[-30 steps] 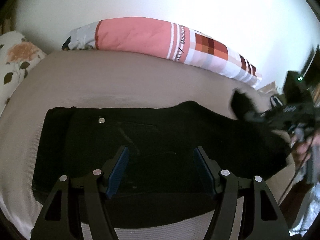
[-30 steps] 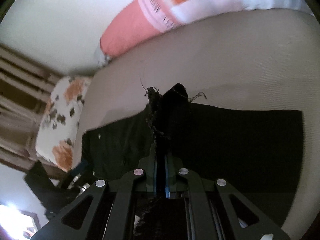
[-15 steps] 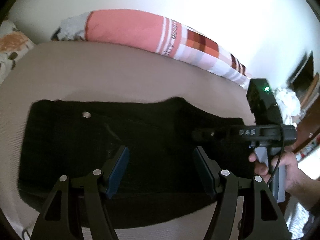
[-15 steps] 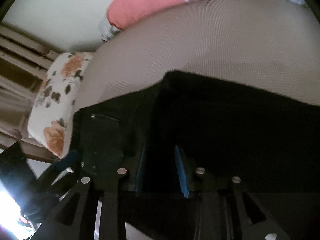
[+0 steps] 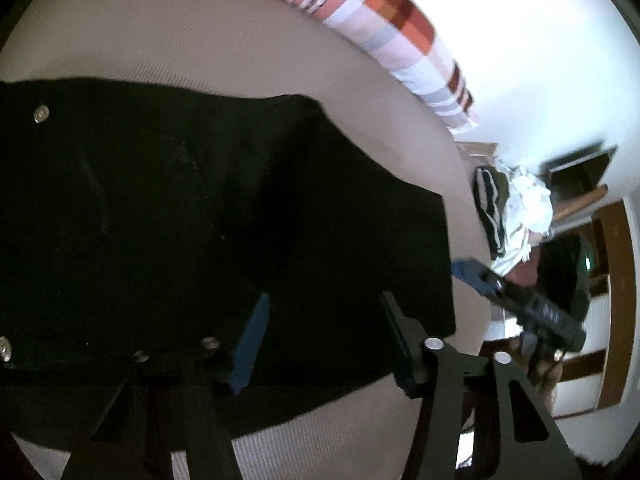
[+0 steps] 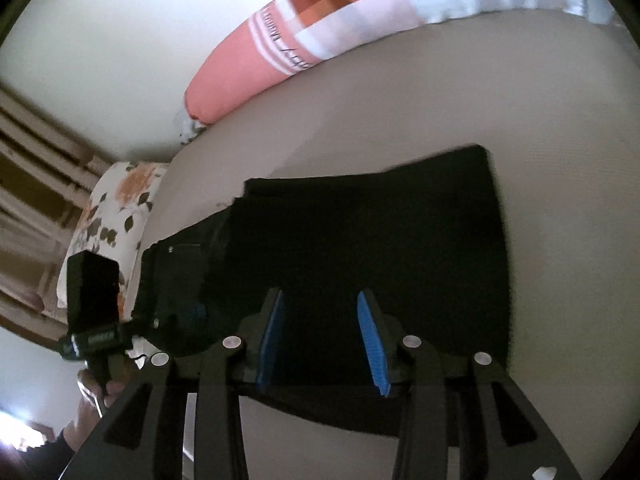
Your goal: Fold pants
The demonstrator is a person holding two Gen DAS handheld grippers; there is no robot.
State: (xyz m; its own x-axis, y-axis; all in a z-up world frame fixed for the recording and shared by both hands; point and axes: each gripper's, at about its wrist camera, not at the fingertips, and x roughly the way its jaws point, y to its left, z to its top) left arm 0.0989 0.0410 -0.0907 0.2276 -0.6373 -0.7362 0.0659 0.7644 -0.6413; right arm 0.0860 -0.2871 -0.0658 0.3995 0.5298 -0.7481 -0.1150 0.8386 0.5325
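Note:
The black pants [image 5: 208,216] lie folded flat on the beige bed [image 5: 200,48], waist button at the left. In the right wrist view the pants [image 6: 360,240] form a dark rectangle with the leg end laid over the waist part. My left gripper [image 5: 324,304] is open and empty, low over the pants' near right part. My right gripper [image 6: 320,300] is open and empty, just above the pants' near edge. The right gripper also shows at the pants' right edge in the left wrist view [image 5: 520,300]. The left gripper shows at the far left in the right wrist view [image 6: 96,312].
A long pink and checked bolster [image 6: 360,32] lies along the far side of the bed by the white wall. A floral pillow [image 6: 108,216] sits at the bed's left end. A pile of clothes [image 5: 512,216] and wooden furniture stand beyond the bed's right end.
My right gripper opened and let go of the pant leg, which now lies flat over the pants, then drew back. My left gripper moved right along the pants.

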